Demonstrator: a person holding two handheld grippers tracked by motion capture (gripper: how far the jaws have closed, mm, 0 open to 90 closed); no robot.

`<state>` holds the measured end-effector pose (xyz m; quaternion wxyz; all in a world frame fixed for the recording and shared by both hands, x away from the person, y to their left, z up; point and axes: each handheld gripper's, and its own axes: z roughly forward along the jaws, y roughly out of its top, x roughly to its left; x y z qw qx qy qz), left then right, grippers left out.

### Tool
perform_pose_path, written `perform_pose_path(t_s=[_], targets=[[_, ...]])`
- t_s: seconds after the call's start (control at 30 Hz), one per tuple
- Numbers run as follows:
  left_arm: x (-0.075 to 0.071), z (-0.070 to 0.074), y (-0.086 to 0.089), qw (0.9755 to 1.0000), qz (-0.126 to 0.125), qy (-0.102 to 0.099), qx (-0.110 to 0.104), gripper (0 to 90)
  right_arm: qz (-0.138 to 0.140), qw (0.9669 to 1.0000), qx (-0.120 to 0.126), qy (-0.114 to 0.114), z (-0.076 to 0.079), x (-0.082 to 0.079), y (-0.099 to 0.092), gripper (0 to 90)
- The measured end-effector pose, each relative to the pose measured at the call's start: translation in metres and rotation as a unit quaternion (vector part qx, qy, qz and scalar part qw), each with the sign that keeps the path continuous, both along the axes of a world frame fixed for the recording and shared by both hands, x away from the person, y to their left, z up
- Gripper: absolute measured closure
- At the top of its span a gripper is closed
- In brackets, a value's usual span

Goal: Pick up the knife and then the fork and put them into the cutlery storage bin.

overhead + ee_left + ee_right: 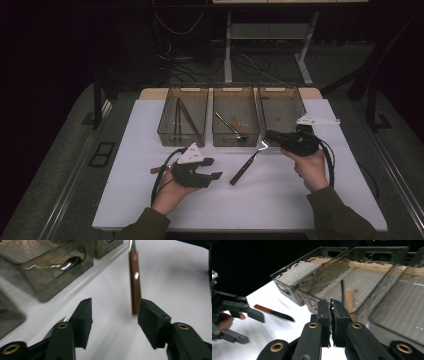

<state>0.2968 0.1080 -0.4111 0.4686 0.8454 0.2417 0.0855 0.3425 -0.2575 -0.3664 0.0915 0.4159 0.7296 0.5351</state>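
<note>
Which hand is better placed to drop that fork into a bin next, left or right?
Right. The right gripper is shut on the fork by its tines, just in front of the bins. The left gripper is open and holds nothing.

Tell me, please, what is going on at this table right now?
A person is sorting cutlery into three clear bins. The right gripper is shut on the metal end of a wooden-handled fork, its handle slanting down toward the white table. The left gripper is open, holding nothing. A knife lies on the table beside it.
</note>
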Motion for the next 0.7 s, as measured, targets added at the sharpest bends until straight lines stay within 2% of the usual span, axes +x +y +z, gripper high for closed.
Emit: perform_pose_path(t_s=[0.17,0.33,0.6,0.7], targets=[[-0.002,-0.003,0.027,0.9998,0.011,0.009,-0.011,35.9,-0.013,0.9999,-0.005,0.005,0.010,0.010,-0.021,86.4],[-0.009,-0.011,0.046,0.9999,0.010,0.011,-0.008,27.4,-0.027,0.9996,-0.002,-0.001,0.023,0.018,-0.042,86.3],[-0.013,-0.019,0.047,0.9998,0.001,0.010,-0.018,11.2,-0.064,0.9978,-0.008,-0.018,0.050,0.031,-0.072,86.3],[-0.013,-0.022,0.047,0.9998,-0.002,0.016,-0.016,2.7,-0.077,0.9967,-0.010,-0.024,0.060,0.038,-0.082,86.4]])
